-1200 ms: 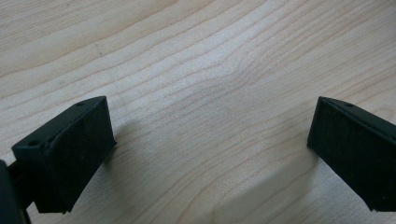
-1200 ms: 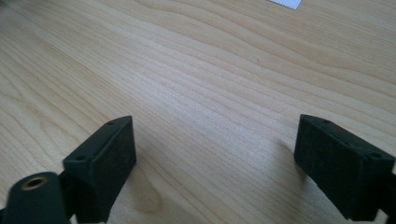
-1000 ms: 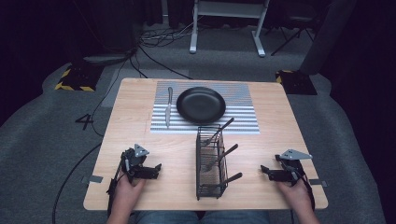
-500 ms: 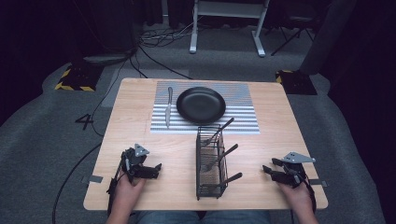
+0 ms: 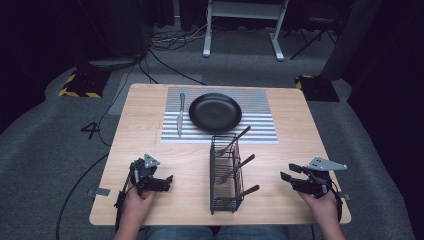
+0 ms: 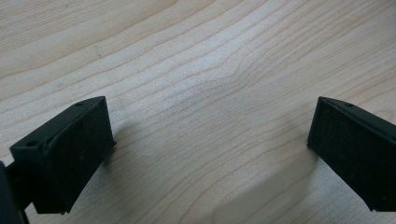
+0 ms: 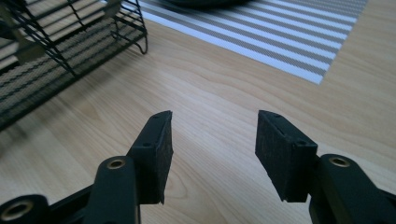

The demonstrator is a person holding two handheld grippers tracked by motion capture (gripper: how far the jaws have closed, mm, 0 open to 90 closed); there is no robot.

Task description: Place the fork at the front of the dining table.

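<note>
- In the right gripper view the wire rack point(image 7: 60, 56) is cut off by the left and top edges, and what sits inside it is blurred.
- The black plate point(image 7: 201, 2) shows there as a sliver at the top edge.
- The striped mat point(image 7: 261, 32) runs off the top and right edges.
- In the left gripper view the right jaw is cut by the right edge.
- In the high view the utensils point(image 5: 235, 167) in the rack are too small to tell apart; their heads are hidden behind the wires.
- The person's forearms are cut off at the bottom edge.

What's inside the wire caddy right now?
Wire caddy holds three utensils, dark handles sticking out toward the right. Their working ends sit behind the mesh, so fork or spoon can't be told.
</note>
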